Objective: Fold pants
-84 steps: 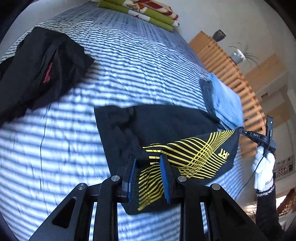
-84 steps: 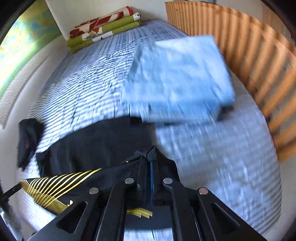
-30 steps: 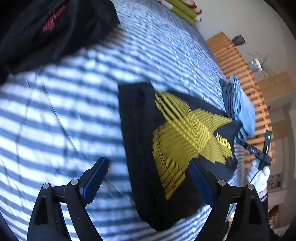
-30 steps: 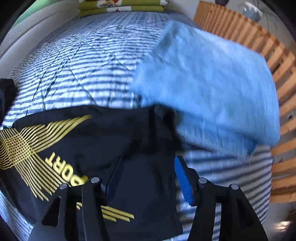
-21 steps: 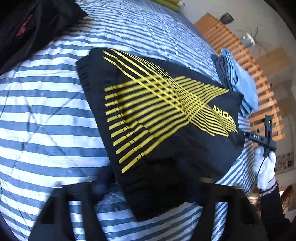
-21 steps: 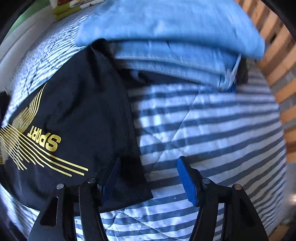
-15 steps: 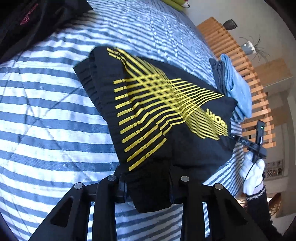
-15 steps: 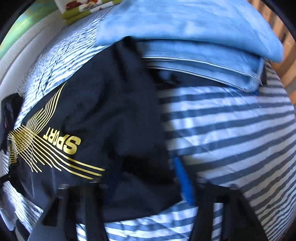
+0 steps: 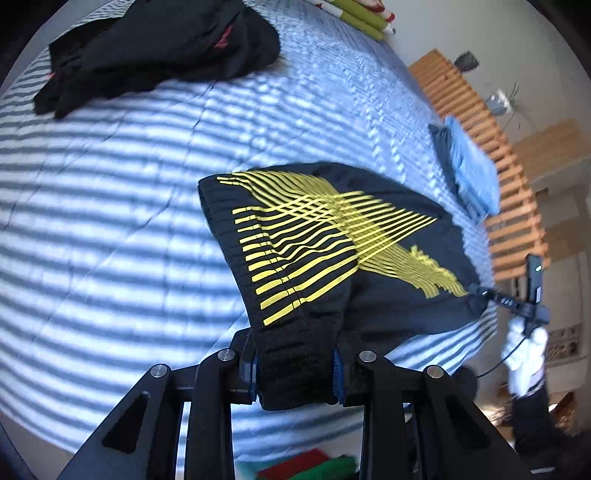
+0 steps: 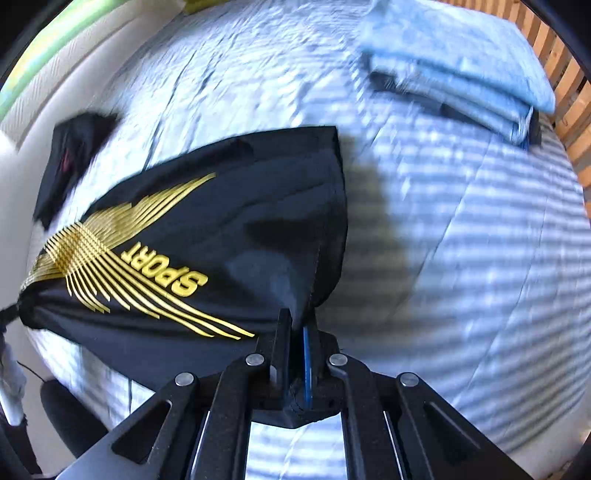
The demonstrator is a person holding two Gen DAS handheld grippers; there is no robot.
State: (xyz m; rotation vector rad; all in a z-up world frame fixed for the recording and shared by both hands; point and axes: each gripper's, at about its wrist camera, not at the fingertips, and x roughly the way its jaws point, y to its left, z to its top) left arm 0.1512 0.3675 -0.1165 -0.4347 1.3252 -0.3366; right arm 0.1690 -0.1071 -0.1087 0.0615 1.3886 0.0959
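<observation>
The folded black pants point(image 9: 332, 236) with yellow stripes and a yellow SPORT print point(image 10: 166, 273) hang just above the blue-and-white striped bed point(image 9: 110, 221). My left gripper point(image 9: 295, 365) is shut on their ribbed near edge at the bottom of the left wrist view. My right gripper point(image 10: 297, 332) is shut on the opposite corner of the pants point(image 10: 236, 229), and it shows far right in the left wrist view, held by a white-gloved hand point(image 9: 524, 354). The cloth is stretched between the two grippers.
A crumpled black garment point(image 9: 159, 48) lies at the far left of the bed. A stack of folded blue clothes point(image 10: 458, 62) sits near the wooden slatted rail point(image 9: 491, 173). Folded striped bedding point(image 9: 362, 18) lies at the far end. Red and green items point(image 9: 314, 467) lie below the bed edge.
Both grippers, open a second ago over the pants lying flat, have shut on opposite edges and raised the folded pants off the bed.
</observation>
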